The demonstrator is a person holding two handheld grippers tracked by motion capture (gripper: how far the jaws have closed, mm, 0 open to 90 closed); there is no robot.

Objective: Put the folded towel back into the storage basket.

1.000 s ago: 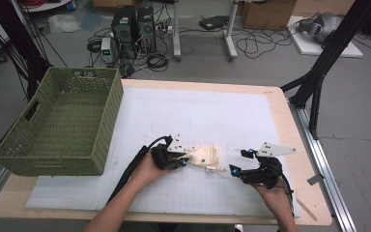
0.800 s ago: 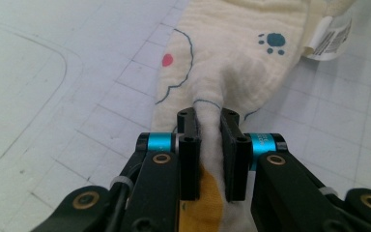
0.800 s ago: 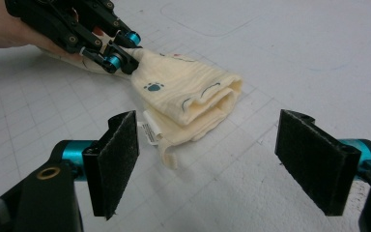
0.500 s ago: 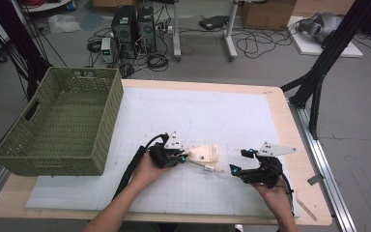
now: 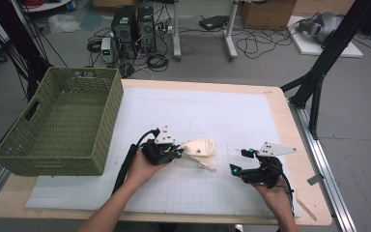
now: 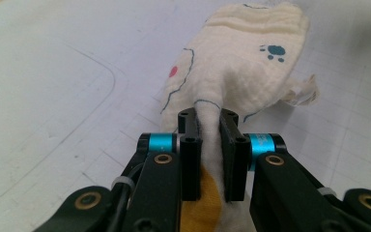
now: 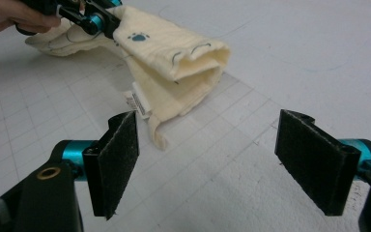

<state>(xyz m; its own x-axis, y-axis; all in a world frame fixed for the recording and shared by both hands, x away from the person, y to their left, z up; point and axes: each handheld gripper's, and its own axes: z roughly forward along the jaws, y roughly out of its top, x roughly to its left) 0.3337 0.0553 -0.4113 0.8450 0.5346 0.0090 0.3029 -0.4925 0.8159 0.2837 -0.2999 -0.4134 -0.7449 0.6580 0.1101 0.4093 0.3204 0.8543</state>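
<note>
The left gripper (image 6: pixel 208 126) has its jaws pinched on a raised fold of the cream cloth (image 6: pixel 236 63) — a folded piece printed with a blue paw and a red dot. The cloth lies on the white gridded mat (image 5: pixel 222 116), near the middle of its near half, just right of that gripper. The right gripper (image 7: pixel 207 166) waits well to the right, jaws wide apart with nothing between them, facing the cloth's label end. A green basket (image 5: pixel 60 123) stands at the table's left edge.
</note>
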